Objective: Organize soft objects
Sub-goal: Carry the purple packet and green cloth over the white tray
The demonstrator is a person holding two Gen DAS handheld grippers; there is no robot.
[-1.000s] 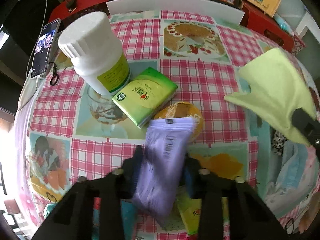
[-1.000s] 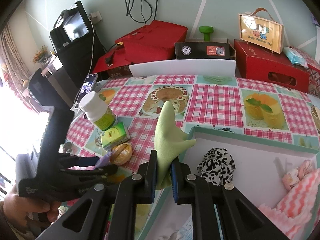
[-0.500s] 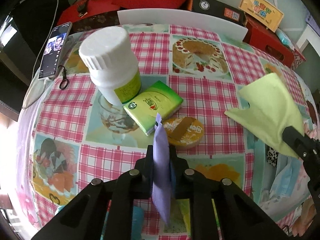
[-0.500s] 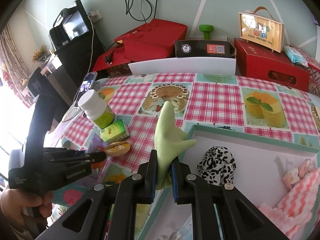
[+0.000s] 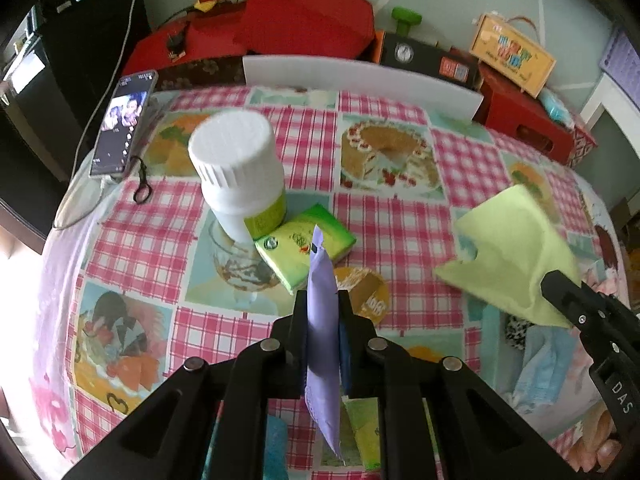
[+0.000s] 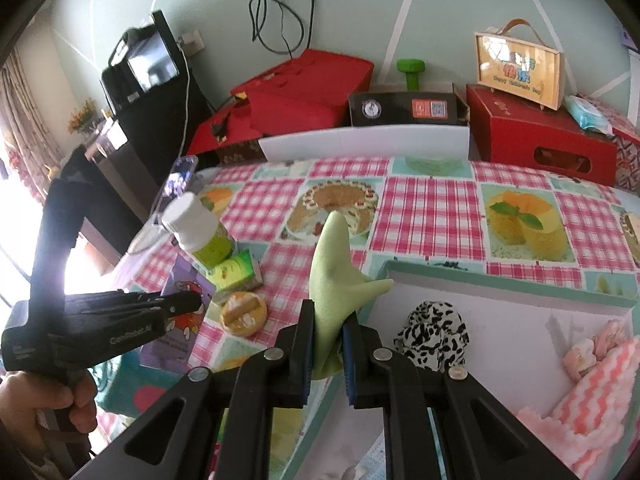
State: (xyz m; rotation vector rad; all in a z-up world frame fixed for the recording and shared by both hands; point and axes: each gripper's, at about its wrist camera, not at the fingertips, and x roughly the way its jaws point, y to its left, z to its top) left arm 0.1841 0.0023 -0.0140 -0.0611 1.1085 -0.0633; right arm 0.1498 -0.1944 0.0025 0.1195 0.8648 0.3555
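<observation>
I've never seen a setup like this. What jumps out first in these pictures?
Two black hand-held grippers each pinch something soft: the left gripper clamps a purple packet standing edge-on between its fingers, and the right gripper holds a pale green cloth above the near edge of a white tray. Behind them, a white bottle stands on the pink checked tablecloth.

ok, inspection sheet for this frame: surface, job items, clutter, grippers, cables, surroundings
Surface: checked tablecloth, round table.
Job's things: purple packet; green cloth; white tray holding spotted fabric and pink knit.
Clutter: white bottle, green box, round bun, phone.
Grippers: left gripper shut on purple packet; right gripper shut on green cloth.
Cables: phone lead; wall cords.
Surroundings: red boxes, monitor.
</observation>
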